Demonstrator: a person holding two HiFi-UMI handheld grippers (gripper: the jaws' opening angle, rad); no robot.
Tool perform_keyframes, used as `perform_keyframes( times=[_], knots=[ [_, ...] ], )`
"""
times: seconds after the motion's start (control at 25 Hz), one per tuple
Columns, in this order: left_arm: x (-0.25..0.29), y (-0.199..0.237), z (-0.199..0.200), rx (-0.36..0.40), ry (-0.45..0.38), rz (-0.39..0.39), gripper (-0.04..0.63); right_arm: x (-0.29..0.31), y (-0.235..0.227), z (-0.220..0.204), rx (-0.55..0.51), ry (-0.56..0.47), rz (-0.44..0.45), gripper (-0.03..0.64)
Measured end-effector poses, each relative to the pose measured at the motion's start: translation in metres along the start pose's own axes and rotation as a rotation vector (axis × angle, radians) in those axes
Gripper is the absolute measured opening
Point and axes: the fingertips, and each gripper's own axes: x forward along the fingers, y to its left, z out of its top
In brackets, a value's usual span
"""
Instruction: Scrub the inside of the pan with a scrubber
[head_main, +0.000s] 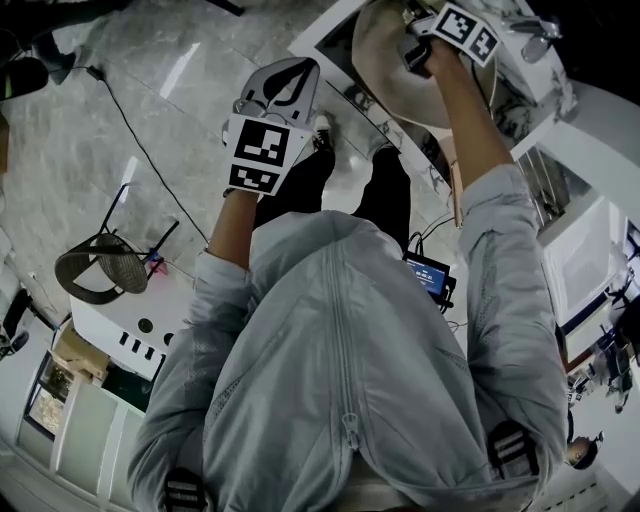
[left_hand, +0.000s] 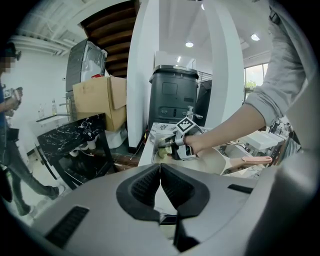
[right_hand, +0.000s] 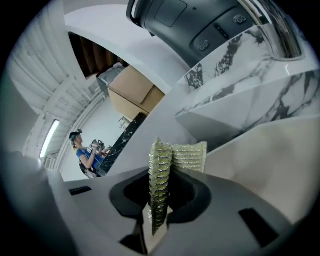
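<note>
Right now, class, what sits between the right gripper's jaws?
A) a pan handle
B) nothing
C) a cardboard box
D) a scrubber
D: in the right gripper view, the right gripper has its jaws shut on the ribbed, yellow-green scrubber, which stands folded between them.

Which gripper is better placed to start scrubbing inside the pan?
Right. The right gripper is shut on the yellow-green mesh scrubber at the cream pan; the left gripper is shut, empty, away from it.

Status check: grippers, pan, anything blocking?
Left gripper shut, empty, held away from the pan. Right gripper shut on scrubber, up at the pan; contact unclear. No obstruction seen.
</note>
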Motion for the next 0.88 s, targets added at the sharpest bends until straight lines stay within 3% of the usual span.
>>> perform_keyframes(
  times=[0.16, 0.28, 0.6, 0.88],
  knots=[
    [-0.002, -0.002, 0.004, -0.001, -0.012, -0.007, 0.023, -0.011, 0.024, 0.009, -0.002, -0.033, 0.055, 0.086],
    [-0.004, -0.007, 0.014, 0.009, -0.033, -0.022, 0.023, -0.028, 0.044, 0.011, -0.063, -0.04, 0.073, 0.086],
    [-0.022, -0.027, 0.058, 0.064, -0.11, -0.052, 0.023, -0.1, 0.098, 0.011, -0.481, 0.028, 0.018, 0.086],
    [-0.035, -0.046, 0.103, 0.132, -0.177, -0.065, 0.023, -0.19, 0.145, 0.025, -0.702, -0.017, 0.049, 0.086]
  ],
)
